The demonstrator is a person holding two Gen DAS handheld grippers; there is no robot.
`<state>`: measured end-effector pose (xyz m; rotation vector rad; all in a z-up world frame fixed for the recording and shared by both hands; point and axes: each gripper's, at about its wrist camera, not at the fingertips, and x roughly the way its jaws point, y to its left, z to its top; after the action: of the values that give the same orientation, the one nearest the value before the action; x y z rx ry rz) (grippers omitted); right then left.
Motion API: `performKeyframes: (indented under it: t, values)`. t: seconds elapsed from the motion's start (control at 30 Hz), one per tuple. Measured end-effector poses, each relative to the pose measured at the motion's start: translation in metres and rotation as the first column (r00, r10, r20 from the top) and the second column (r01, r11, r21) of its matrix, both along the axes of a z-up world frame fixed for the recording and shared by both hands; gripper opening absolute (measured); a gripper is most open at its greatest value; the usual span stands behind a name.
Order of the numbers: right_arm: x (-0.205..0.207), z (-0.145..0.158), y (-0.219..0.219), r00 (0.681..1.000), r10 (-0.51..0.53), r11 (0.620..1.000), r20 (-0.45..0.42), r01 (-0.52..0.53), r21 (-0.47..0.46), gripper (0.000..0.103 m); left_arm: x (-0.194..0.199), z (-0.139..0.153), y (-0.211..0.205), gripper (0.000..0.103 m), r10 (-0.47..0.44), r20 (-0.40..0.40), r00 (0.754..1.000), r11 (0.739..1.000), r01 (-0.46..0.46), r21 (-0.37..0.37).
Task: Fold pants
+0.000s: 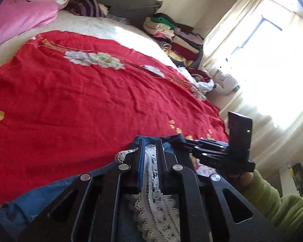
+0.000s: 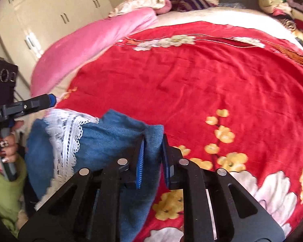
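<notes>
You have both tools clenched on the pants point(image 2: 111, 139), which lie at the near edge of the bed, in the lower left of the right wrist view and along the bottom of the left wrist view. The left tool point(image 1: 150, 147) grips the white lace trim point(image 1: 151, 191), with the lace running up between its blue pads; the right tool point(image 2: 153, 145) pinches a raised ridge of blue denim, the cloth standing up between its jaws. Judged from this, the step in hand is the opening grasp: two holds taken on one end of the garment, with no fold yet laid. The next move probably calls for lifting both holds together and carrying them out over the red bedspread point(image 2: 192, 84), keeping the cloth taut between the tools so it spreads flat and does not bunch. Which part of the pants each tool holds cannot be told, since most of the garment hangs out of view below. The centre of the bedspread is bare. A pink blanket point(image 2: 86, 46) lies along the left of the right wrist view, and a pile of folded clothes point(image 1: 177, 42) sits at the upper right of the left wrist view; both are well apart from the pants. The lace is delicate and may snag on the ridged pads.
</notes>
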<state>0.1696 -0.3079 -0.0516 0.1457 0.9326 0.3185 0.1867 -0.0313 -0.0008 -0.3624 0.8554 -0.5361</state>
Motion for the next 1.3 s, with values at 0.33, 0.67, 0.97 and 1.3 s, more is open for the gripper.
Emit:
performKeyframes:
  t: [0.33, 0.67, 0.97, 1.3]
  values:
    - [-0.015, 0.013, -0.003, 0.994, -0.08, 0.986, 0.07, 0.089, -0.14, 0.045, -0.015, -0.036, 0.025, 0.028, 0.01, -0.096, 0.995, 1.0, -0.012, -0.026]
    - [-0.093, 0.033, 0.012, 0.989, -0.01, 0.998, 0.147, 0.018, -0.053, 0.06, -0.105, -0.043, 0.018, 0.045, -0.049, -0.151, 0.987, 0.997, 0.04, -0.06]
    - [-0.123, 0.03, 0.044, 0.977, 0.143, 0.989, 0.156, -0.135, -0.061, 0.065, -0.115, -0.08, -0.008, 0.052, -0.019, -0.264, 0.964, 1.0, 0.012, -0.027]
    - [-0.118, 0.002, 0.048, 0.99, 0.137, 0.99, 0.043, -0.135, -0.051, 0.067, -0.12, -0.064, -0.006, 0.012, -0.007, -0.208, 0.978, 0.999, -0.002, -0.044]
